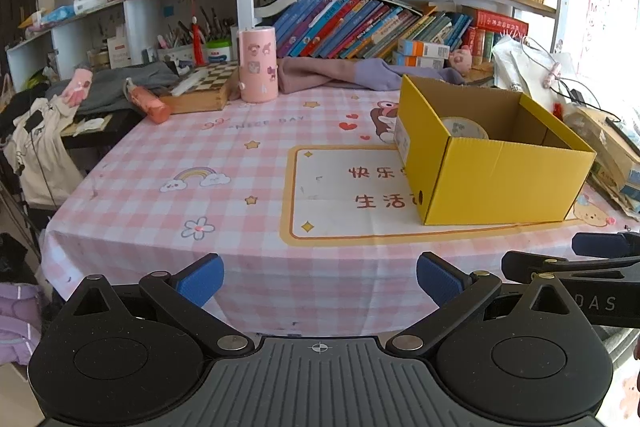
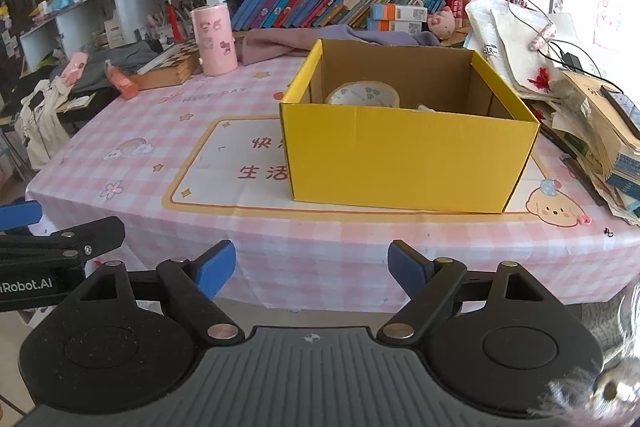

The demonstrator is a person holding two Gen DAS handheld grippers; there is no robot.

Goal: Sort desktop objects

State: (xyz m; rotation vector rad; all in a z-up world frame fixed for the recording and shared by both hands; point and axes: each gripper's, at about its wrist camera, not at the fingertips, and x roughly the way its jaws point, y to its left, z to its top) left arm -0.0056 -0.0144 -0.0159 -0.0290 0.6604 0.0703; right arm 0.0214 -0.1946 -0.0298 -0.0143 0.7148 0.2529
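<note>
A yellow cardboard box (image 1: 496, 175) (image 2: 404, 159) stands open-topped on the pink checked tablecloth (image 1: 200, 187) (image 2: 120, 163). Inside it lies a roll of patterned tape (image 1: 464, 127) (image 2: 362, 95), with a small white thing beside it. My left gripper (image 1: 320, 279) hangs open over the table's near edge, left of the box, with nothing between its blue pads. My right gripper (image 2: 311, 269) is open too, in front of the box, and holds nothing. Each gripper shows at the edge of the other's view: the right one (image 1: 580, 263), the left one (image 2: 48, 239).
At the back stand a pink cylinder (image 1: 258, 65) (image 2: 213, 41), a chessboard box (image 1: 200, 91), an orange bottle (image 1: 146, 103), a purple cloth (image 1: 340, 75) and shelves of books. A pile of papers, books and cables (image 2: 580, 87) crowds the table's right side.
</note>
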